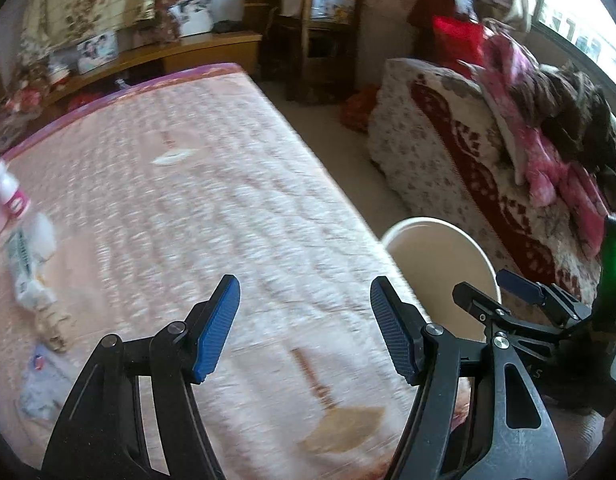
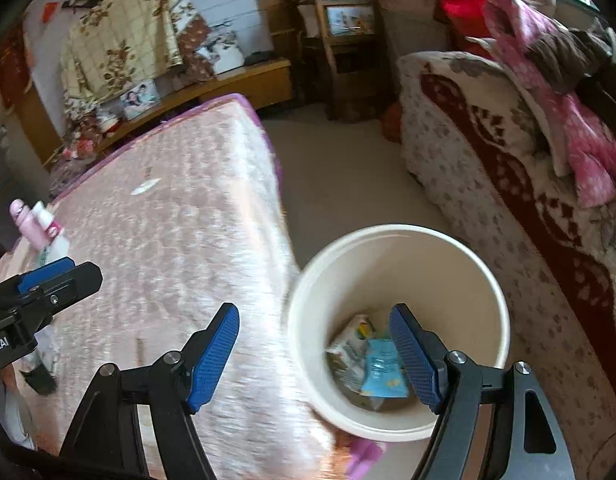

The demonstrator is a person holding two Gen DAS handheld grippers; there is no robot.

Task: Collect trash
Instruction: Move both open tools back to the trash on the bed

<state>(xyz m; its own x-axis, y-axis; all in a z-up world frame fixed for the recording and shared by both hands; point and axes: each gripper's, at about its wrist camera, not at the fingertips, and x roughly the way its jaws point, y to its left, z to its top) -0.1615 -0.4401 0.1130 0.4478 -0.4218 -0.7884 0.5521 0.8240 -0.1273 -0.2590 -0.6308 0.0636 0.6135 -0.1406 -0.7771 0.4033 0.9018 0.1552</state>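
A cream waste bucket [image 2: 464, 272] stands on the floor beside the bed [image 2: 180, 240]; it holds a blue packet [image 2: 382, 372] and other wrappers [image 2: 348, 348]. It also shows in the left wrist view [image 1: 440, 256]. My right gripper [image 2: 314, 354] is open and empty over the bucket's left rim. My left gripper [image 1: 304, 326] is open and empty above the bed's near part [image 1: 228, 200]. Trash lies at the bed's left edge: a white wrapper [image 1: 26, 268], a pink bottle [image 1: 6, 196], crumpled paper [image 1: 54, 326]. A small white scrap [image 1: 172, 157] lies mid-bed.
A sofa [image 1: 468, 160] with a red-patterned cover and piled clothes [image 1: 548, 120] stands right of the bucket. A wooden shelf unit [image 1: 320, 32] and a low cabinet [image 1: 188, 52] stand at the far wall. Bare floor [image 2: 348, 184] runs between bed and sofa.
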